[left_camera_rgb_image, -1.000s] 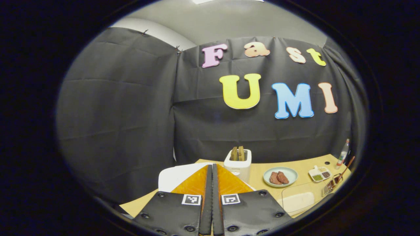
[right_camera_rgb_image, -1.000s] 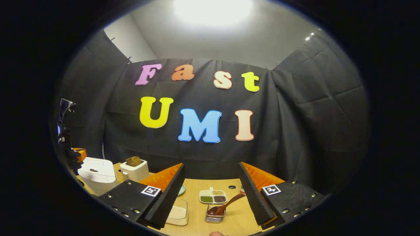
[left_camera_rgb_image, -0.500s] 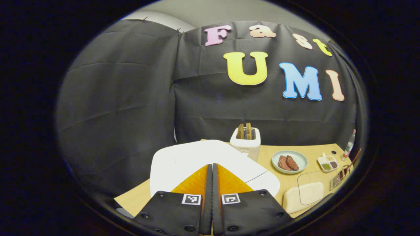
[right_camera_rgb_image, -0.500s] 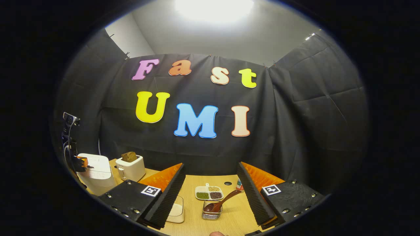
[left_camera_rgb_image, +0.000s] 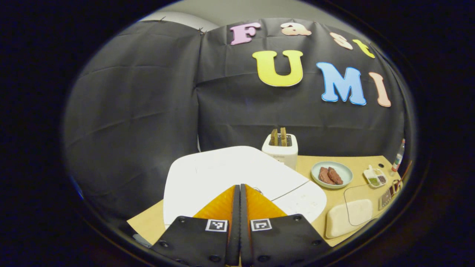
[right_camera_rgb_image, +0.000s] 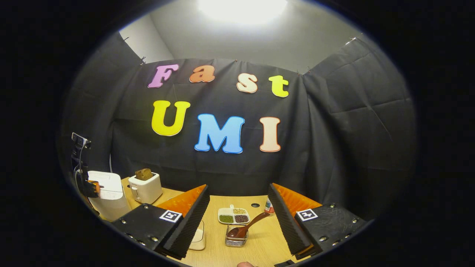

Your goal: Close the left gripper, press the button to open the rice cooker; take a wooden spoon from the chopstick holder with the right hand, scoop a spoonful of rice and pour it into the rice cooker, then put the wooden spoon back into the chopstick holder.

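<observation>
Your left gripper (left_camera_rgb_image: pixel 239 189) is closed above the rice cooker (left_camera_rgb_image: pixel 222 174); your right gripper (right_camera_rgb_image: pixel 237 207) gapes empty right of it.

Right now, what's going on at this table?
The left hand-held gripper is shut and sits low over the white rice cooker, whose lid is down. The right hand-held gripper is open above the table, lined up with the wooden spoon resting in its holder. No rice scooped yet.
</observation>
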The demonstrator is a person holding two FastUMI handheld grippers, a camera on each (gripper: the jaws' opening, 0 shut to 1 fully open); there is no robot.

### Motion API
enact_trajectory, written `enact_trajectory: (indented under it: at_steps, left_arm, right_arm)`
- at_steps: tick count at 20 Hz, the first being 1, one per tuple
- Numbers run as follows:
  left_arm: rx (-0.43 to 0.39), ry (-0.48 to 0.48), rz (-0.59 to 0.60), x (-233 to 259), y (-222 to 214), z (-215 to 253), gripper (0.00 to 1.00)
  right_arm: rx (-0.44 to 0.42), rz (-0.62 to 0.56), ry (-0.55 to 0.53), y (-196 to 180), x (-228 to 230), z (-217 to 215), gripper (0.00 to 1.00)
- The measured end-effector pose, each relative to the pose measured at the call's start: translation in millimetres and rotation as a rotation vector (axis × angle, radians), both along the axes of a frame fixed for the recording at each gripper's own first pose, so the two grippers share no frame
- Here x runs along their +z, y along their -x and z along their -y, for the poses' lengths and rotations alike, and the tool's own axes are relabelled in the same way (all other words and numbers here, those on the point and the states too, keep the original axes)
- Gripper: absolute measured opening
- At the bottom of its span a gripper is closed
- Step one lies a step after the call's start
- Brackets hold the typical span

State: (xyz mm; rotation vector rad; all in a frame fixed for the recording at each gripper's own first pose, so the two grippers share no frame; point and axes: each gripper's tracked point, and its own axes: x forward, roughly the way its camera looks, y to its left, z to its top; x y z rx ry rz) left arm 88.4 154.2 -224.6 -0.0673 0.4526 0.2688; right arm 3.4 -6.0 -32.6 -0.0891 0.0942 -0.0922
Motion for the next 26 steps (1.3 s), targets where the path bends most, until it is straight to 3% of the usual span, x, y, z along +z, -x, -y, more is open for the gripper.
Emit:
enact_trajectory:
  at_steps: [7, 8, 11, 18, 25, 26]
  left_arm:
    - [-0.006, 0.033, -0.037, 12, 0, -3, 0.08]
    - [0.001, 0.033, -0.024, 20, 0, -5, 0.08]
    - [0.007, 0.017, 0.024, 43, -5, -11, 0.08]
    - [0.046, -0.102, 0.178, 126, -11, -28, 0.09]
    - [0.022, -0.037, 0.328, 181, 8, 3, 0.09]
    - [0.009, -0.029, 0.335, 185, 9, 9, 0.19]
  right_arm:
    - [0.015, 0.025, -0.011, 1, 5, 0, 0.97]
    - [0.018, 0.026, -0.012, 0, 6, 0, 0.94]
    - [0.023, 0.028, -0.020, -1, 5, 3, 0.96]
    - [0.029, 0.025, -0.036, -5, 0, 10, 0.96]
    - [0.042, 0.032, -0.049, -18, -1, 17, 0.97]
    - [0.046, 0.038, -0.052, -21, 0, 18, 0.97]
